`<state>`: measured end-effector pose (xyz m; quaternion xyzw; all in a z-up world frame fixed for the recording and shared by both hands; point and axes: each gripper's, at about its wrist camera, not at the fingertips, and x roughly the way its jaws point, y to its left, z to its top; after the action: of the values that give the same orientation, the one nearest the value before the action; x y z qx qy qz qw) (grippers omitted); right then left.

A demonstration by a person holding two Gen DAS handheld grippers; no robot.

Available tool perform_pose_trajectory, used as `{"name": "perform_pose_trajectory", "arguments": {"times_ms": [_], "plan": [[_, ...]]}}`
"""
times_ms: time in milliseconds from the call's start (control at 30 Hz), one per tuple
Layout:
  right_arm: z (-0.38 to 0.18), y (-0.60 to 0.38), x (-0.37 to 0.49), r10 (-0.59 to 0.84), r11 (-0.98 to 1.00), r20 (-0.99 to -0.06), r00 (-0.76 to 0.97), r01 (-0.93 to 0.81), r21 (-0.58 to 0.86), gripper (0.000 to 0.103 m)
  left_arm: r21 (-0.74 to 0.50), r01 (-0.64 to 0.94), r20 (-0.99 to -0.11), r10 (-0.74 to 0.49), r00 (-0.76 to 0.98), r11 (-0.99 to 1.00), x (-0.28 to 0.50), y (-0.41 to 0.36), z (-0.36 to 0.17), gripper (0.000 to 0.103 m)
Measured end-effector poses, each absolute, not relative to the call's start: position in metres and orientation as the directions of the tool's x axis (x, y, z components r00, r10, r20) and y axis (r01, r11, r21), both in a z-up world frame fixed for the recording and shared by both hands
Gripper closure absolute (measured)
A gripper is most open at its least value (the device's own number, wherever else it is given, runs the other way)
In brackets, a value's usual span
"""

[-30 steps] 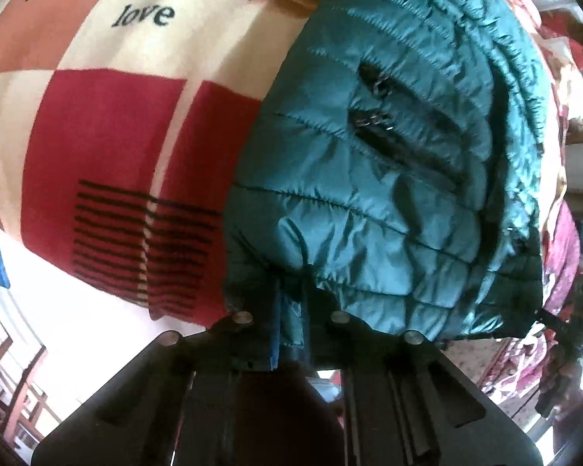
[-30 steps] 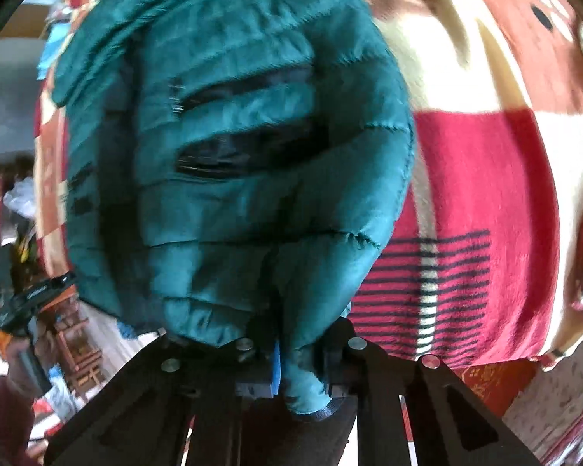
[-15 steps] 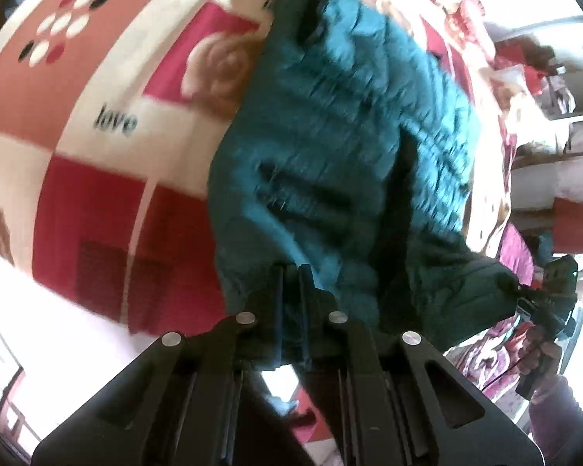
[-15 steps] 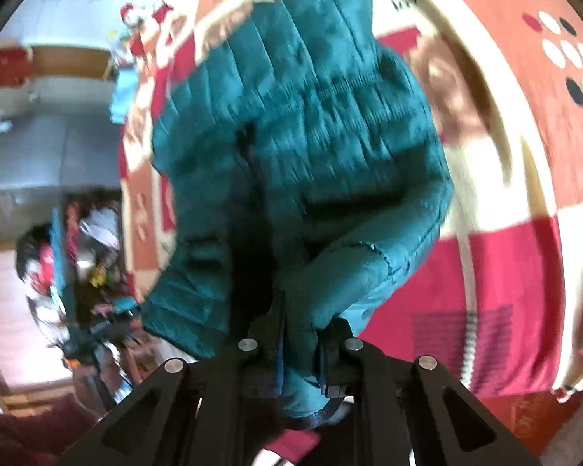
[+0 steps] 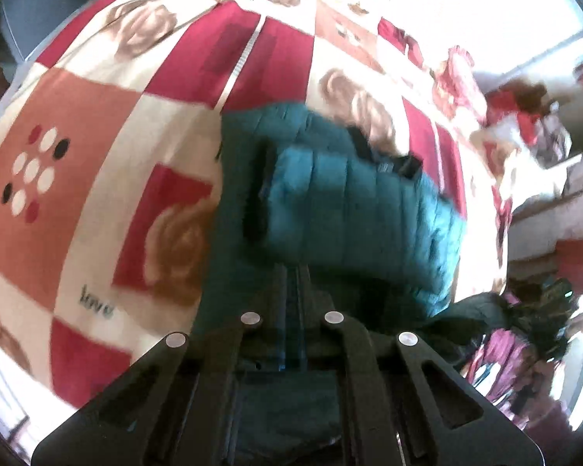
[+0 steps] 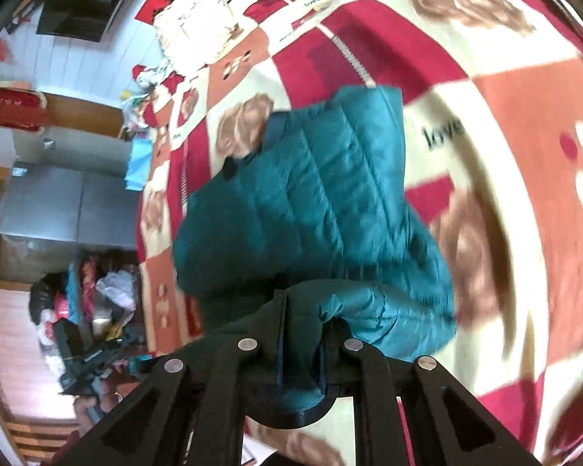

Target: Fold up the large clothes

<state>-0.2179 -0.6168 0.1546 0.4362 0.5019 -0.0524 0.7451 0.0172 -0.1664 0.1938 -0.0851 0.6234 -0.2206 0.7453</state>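
Note:
A teal quilted puffer jacket [image 5: 353,209] hangs bunched above a red, cream and orange patchwork blanket [image 5: 97,155]. My left gripper [image 5: 291,283] is shut on one edge of the jacket's fabric, lifted well off the bed. In the right wrist view the same jacket [image 6: 315,202] droops from my right gripper [image 6: 299,330], which is shut on a thick fold of its hem. The other gripper [image 6: 93,361] shows at the lower left of that view, and at the right edge [image 5: 552,310] of the left wrist view. The jacket's lower folds are hidden behind the fingers.
The blanket [image 6: 505,155] covers a bed that fills most of both views. A grey cabinet [image 6: 58,209] and a heap of clothes and bags [image 6: 85,291] stand beside the bed. More red fabrics [image 5: 524,112] lie along the bed's far side.
Both grippers have risen and pulled back, lifting the jacket off the blanket. The jacket looks smaller and hangs bunched; far more of the bed and room shows.

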Motion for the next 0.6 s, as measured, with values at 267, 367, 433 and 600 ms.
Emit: {"name": "perform_pose_trajectory", "arguments": {"times_ms": [267,367,433,600], "plan": [[0.127,-0.630,-0.147,0.177,0.664,-0.892,0.416,0.619,0.420,0.092,-0.512,0.256,-0.844,-0.536,0.030,0.820,0.039,-0.146,0.193,0.091],[0.120,-0.631,-0.132,0.145,0.659,-0.907,0.396,0.645,0.387,0.092,-0.506,0.271,-0.845,-0.534,0.036,0.819,0.035,-0.122,0.188,0.045],[0.115,-0.628,-0.126,0.124,0.667,-0.921,0.369,0.657,0.353,0.092,-0.506,0.264,-0.844,-0.535,0.048,0.821,0.035,-0.112,0.181,0.033],[0.112,-0.625,-0.123,0.095,0.649,-0.932,0.348,0.688,0.324,0.092,-0.495,0.286,-0.856,-0.517,0.002,0.821,0.039,-0.113,0.143,0.033]]}}
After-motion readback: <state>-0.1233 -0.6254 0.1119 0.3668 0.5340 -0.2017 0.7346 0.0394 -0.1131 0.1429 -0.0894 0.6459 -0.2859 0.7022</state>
